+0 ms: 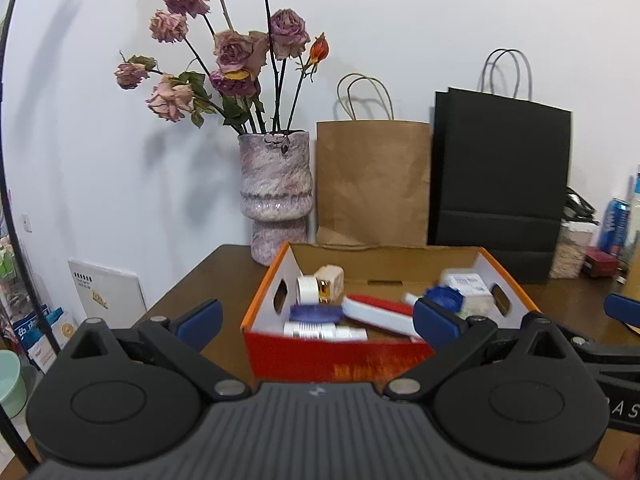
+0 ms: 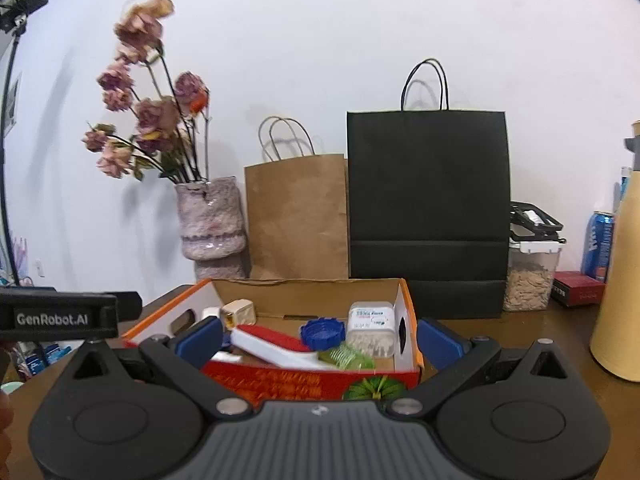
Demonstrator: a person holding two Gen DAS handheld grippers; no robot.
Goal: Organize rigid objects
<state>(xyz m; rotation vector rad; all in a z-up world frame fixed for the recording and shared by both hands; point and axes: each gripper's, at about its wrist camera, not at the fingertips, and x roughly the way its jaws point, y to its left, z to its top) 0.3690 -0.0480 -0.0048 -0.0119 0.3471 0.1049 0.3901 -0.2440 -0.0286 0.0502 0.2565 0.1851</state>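
Observation:
An orange-red cardboard box [image 1: 340, 354] [image 2: 312, 384] sits on the brown table just ahead of both grippers. Inside lie a red and white brush [image 1: 380, 314] [image 2: 276, 346], a blue lid [image 1: 444, 296] [image 2: 322, 332], a clear toothpick tub [image 2: 370, 334] [image 1: 470, 292], a beige cube [image 1: 330, 282] [image 2: 240, 312], a white roll [image 1: 306, 289], a white tube [image 1: 324, 332] and a green coil [image 2: 346, 358]. My left gripper [image 1: 316, 322] hangs open in front of the box, empty. My right gripper [image 2: 320, 340] is also open and empty, its blue pads either side of the box.
Against the white wall stand a vase of dried roses [image 1: 276, 196] [image 2: 212, 224], a brown paper bag [image 1: 374, 180] [image 2: 298, 216] and a black paper bag [image 1: 500, 184] [image 2: 428, 208]. At the right are a seed jar [image 2: 530, 276], a blue can [image 2: 598, 246] and a tan flask [image 2: 620, 280].

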